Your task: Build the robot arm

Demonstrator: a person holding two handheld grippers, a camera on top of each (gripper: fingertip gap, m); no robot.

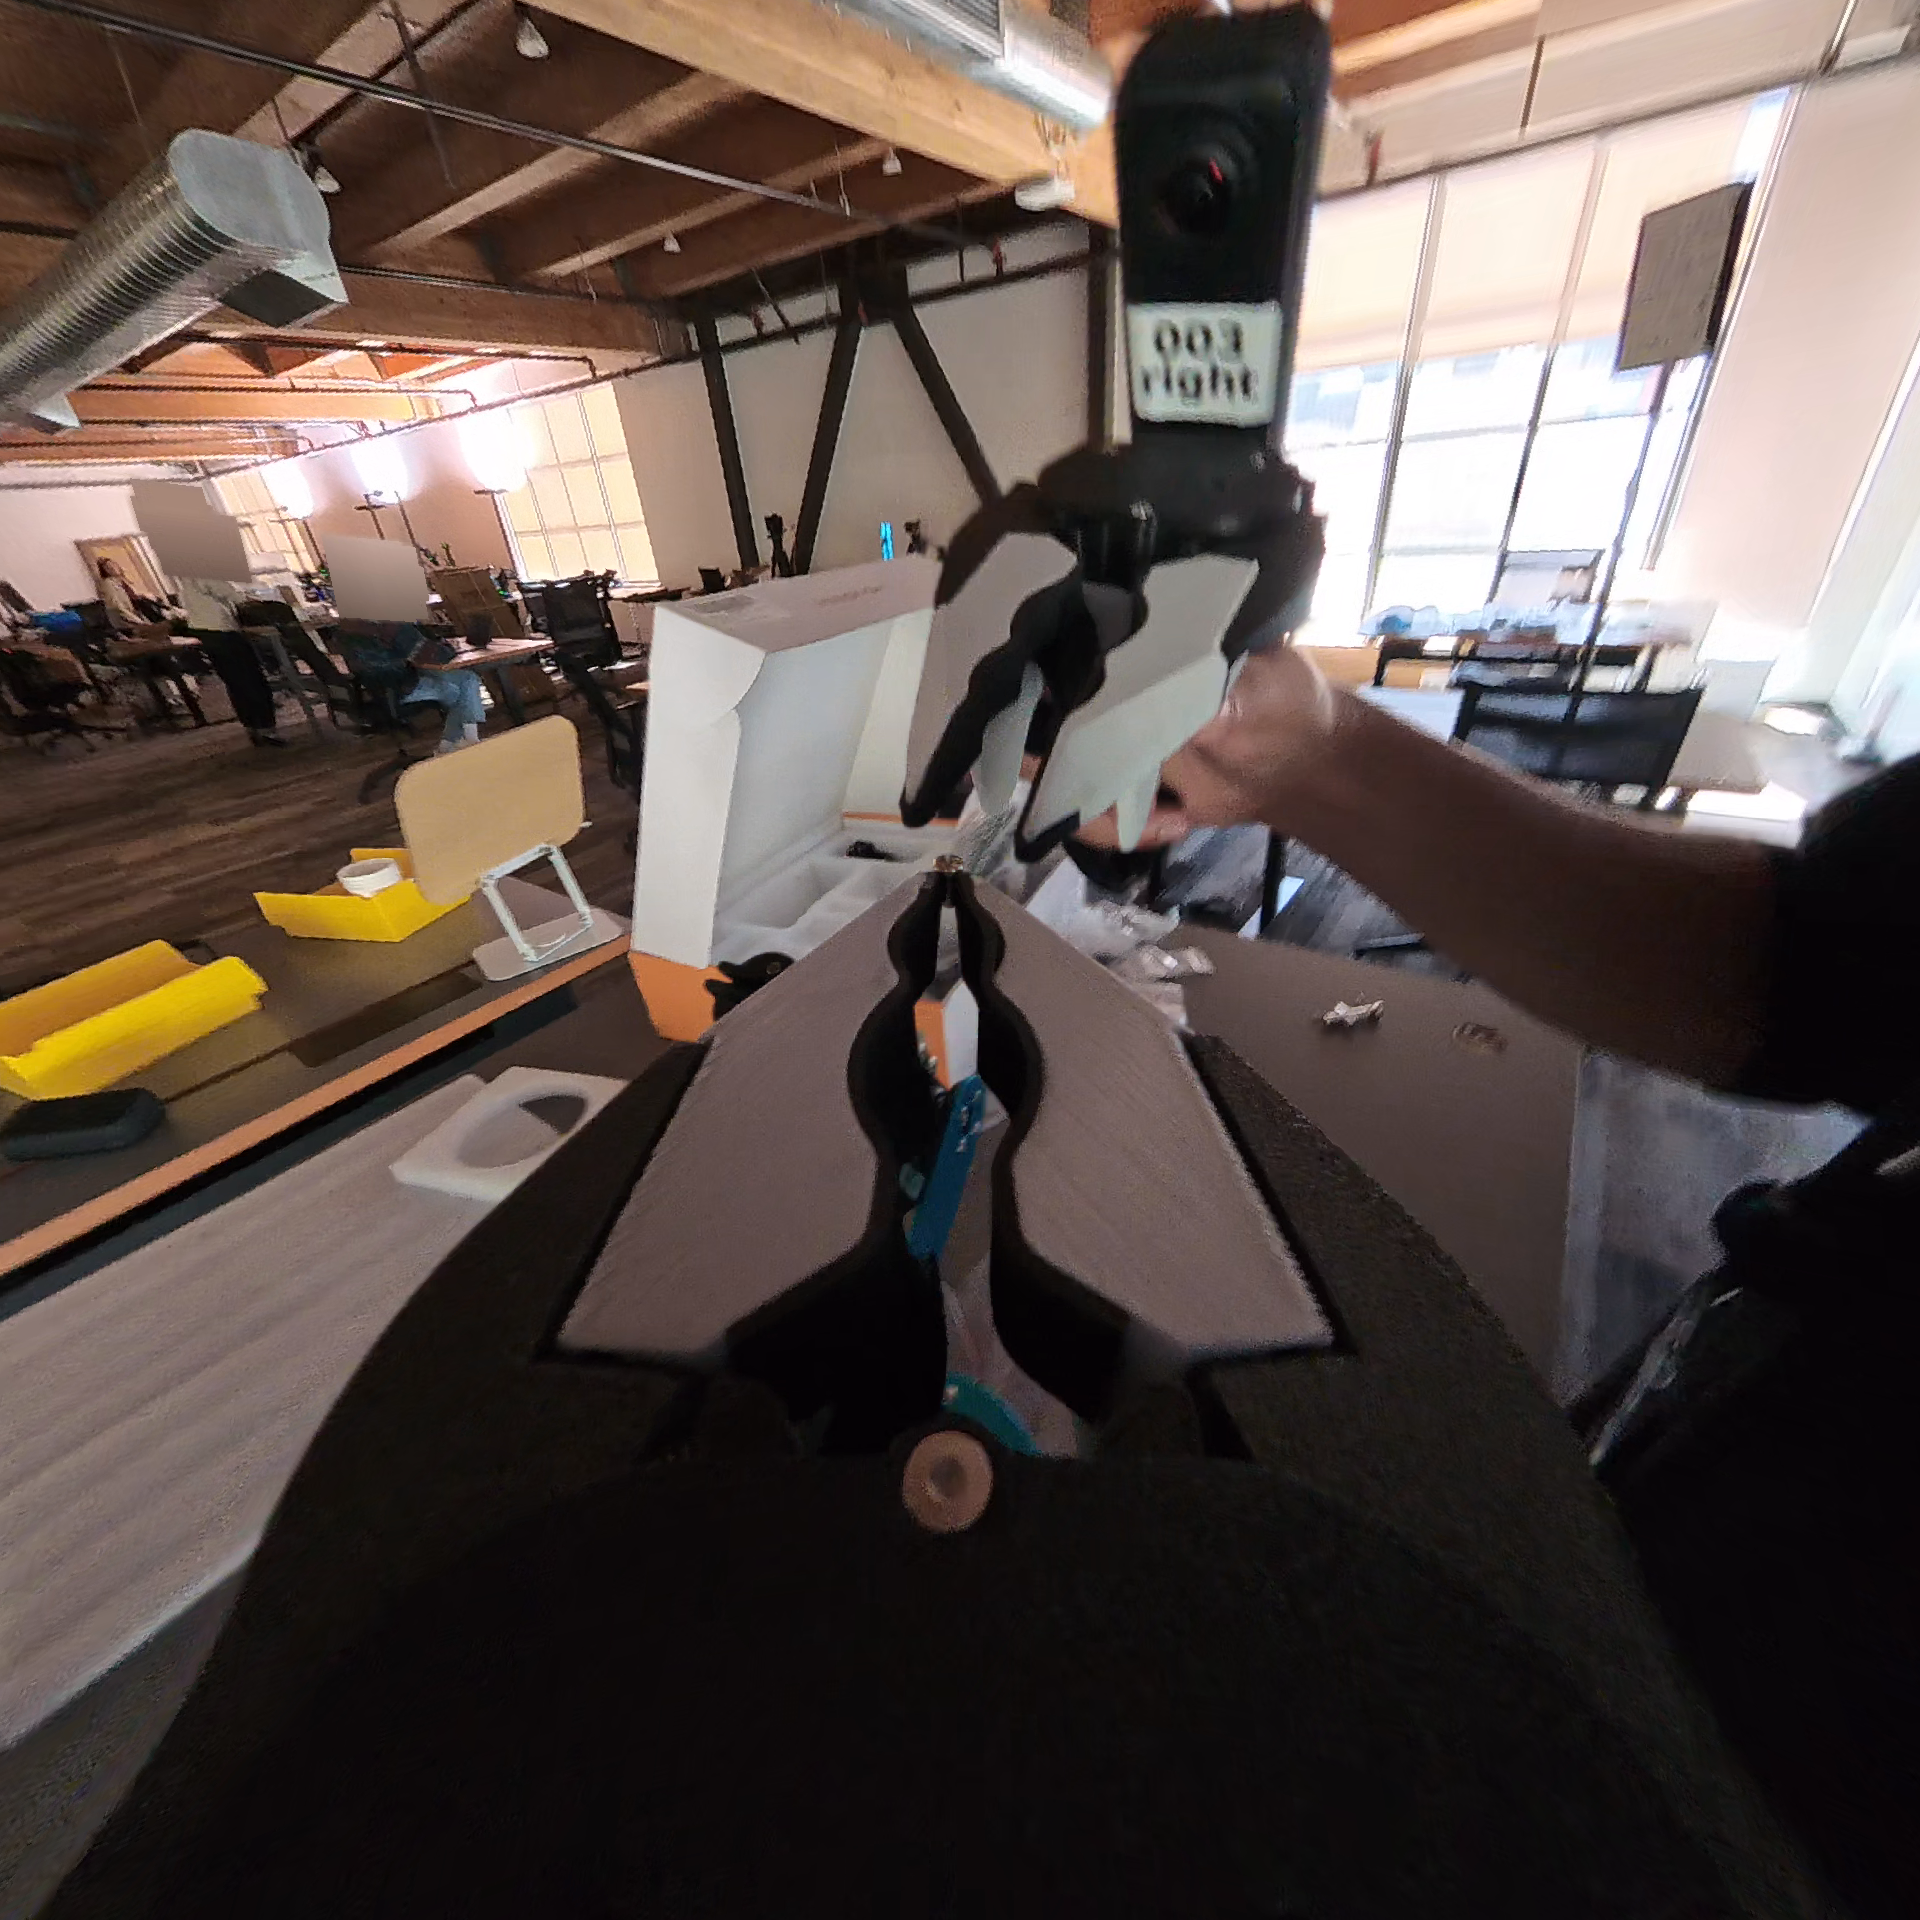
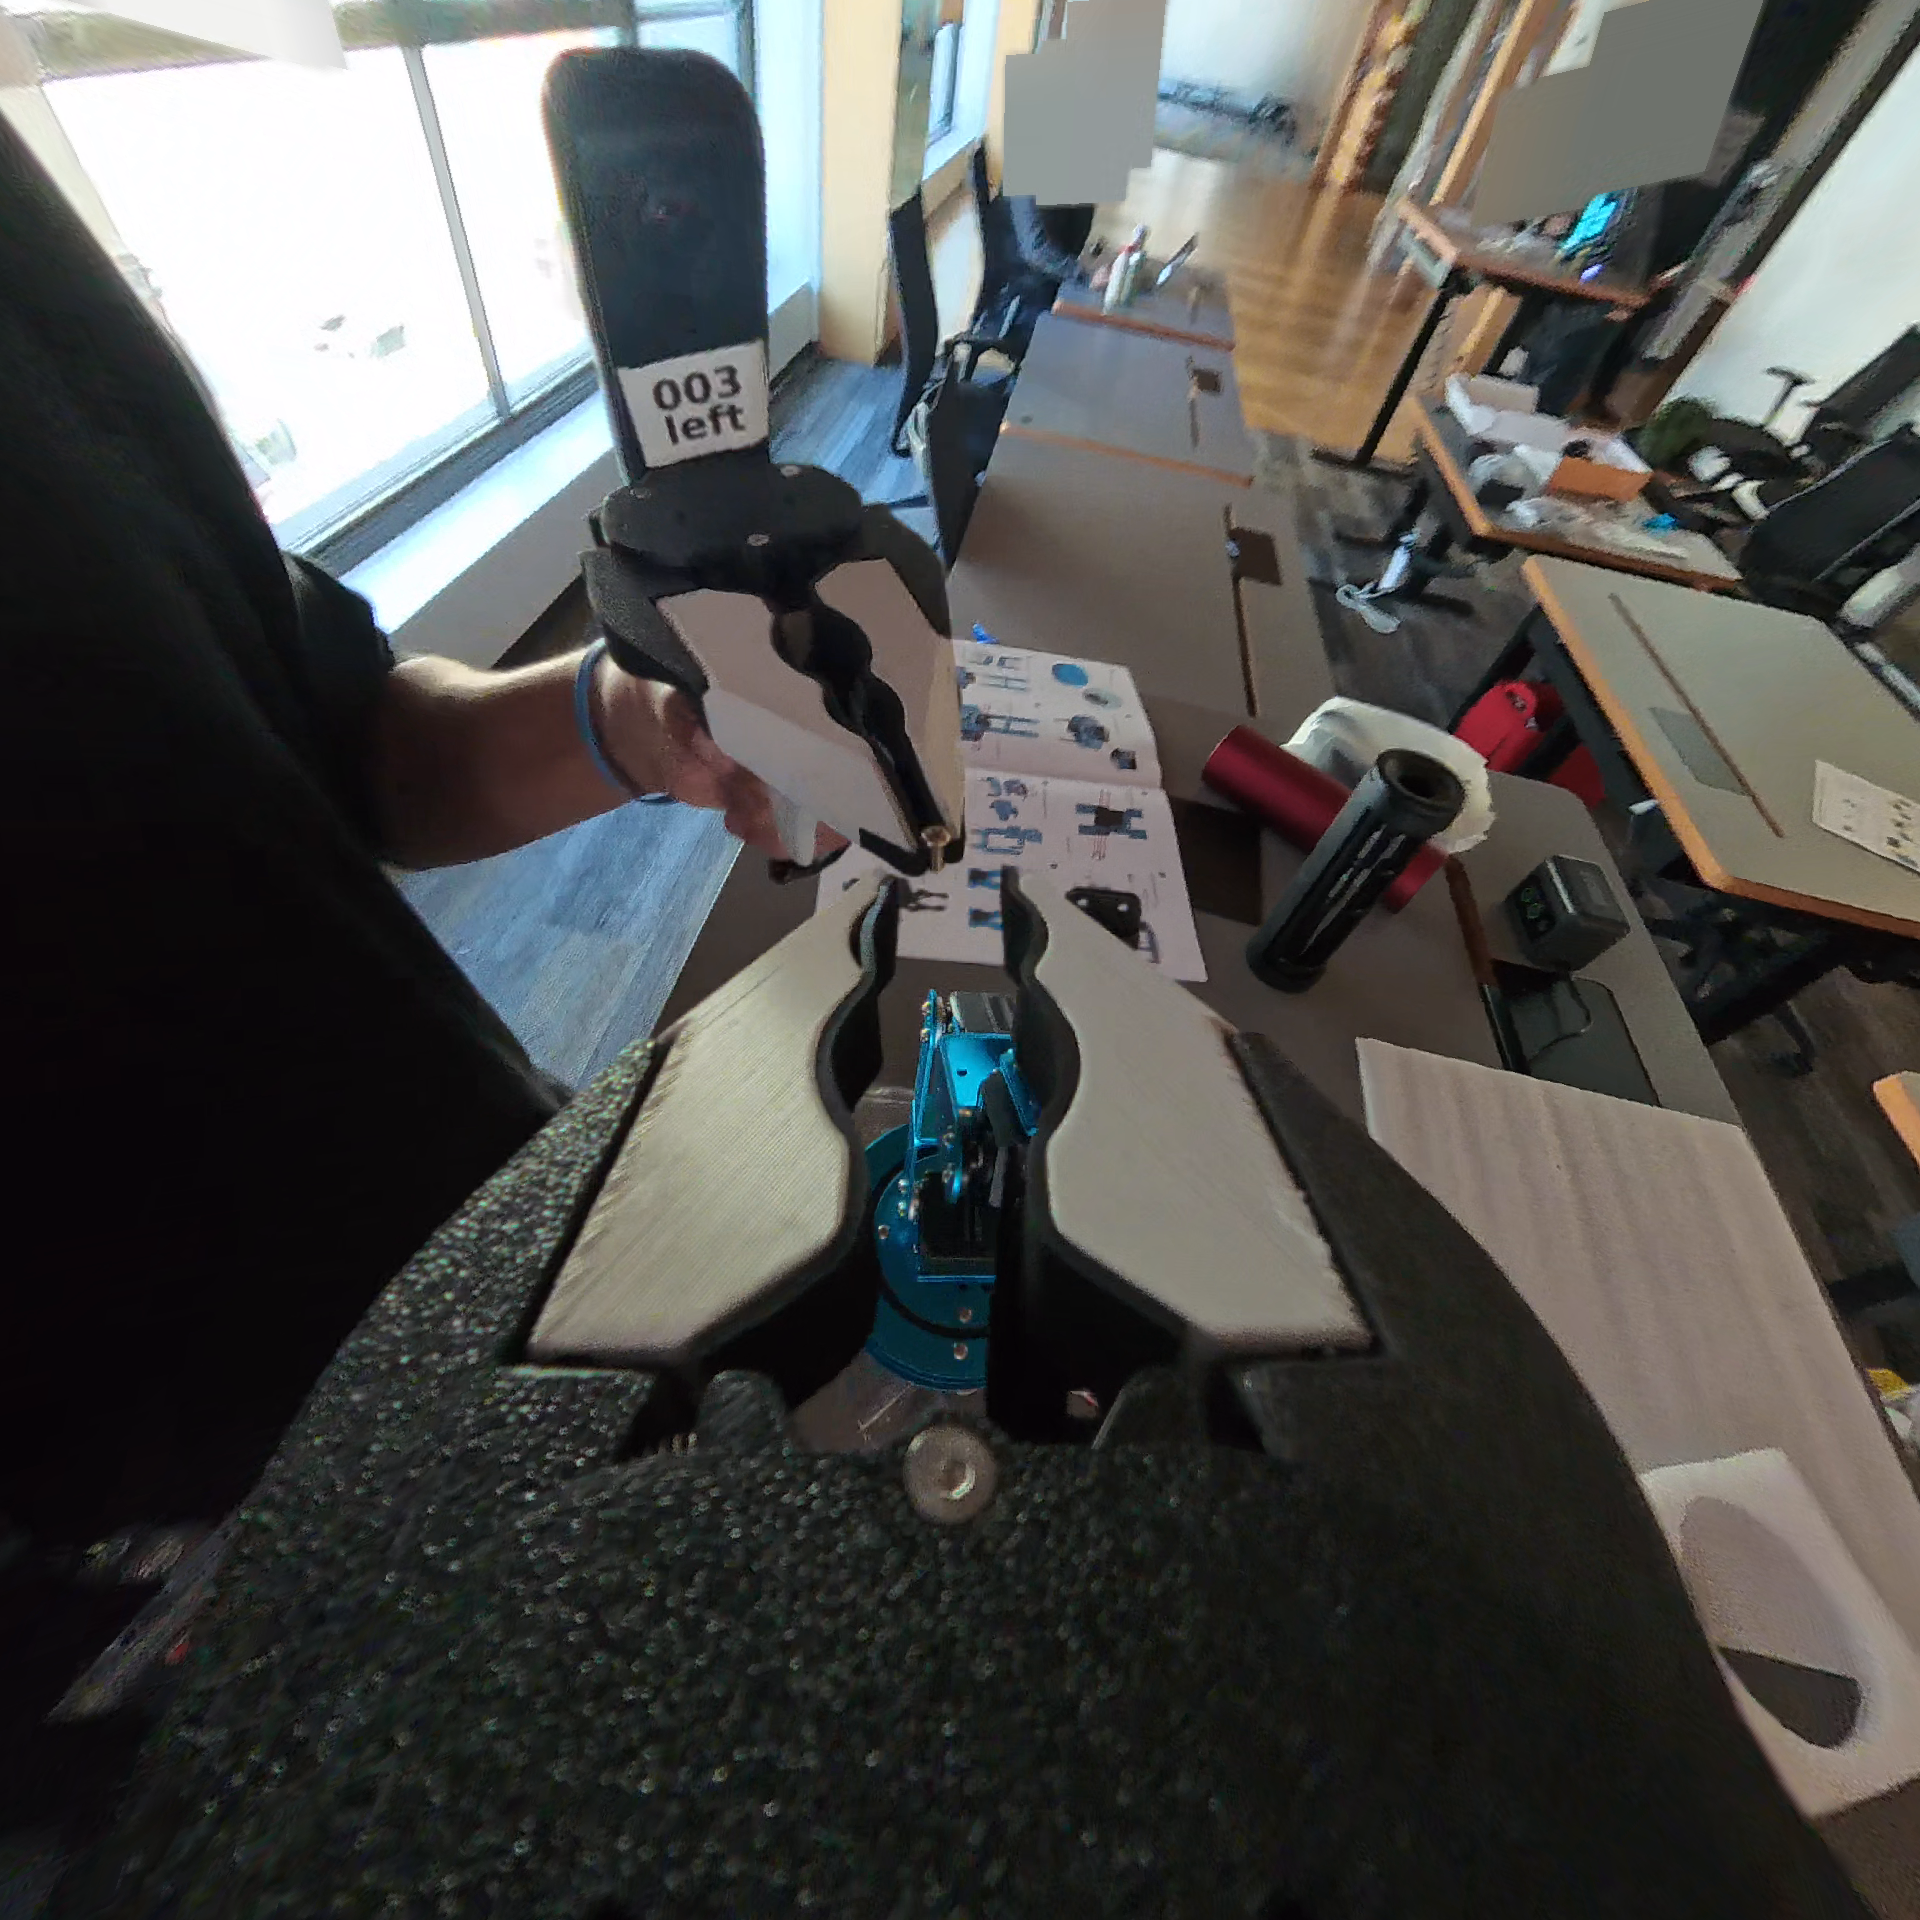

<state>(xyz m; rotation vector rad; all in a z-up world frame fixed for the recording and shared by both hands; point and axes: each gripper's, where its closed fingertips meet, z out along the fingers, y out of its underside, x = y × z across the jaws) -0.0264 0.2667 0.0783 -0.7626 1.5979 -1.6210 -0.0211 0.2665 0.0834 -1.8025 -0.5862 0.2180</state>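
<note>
Left wrist view: a tiny brass screw sits pinched upright at the very tips of the left gripper, held in the air over the desk. To its right the right gripper hovers just beside, jaws parted and empty, above a blue metal assembly and an open instruction booklet.

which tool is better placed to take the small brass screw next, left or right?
Right, probably. The left tool is already shut on the small brass screw, held up in the air. The right tool is open, empty, its tips just below the screw, above the blue metal assembly.
</note>
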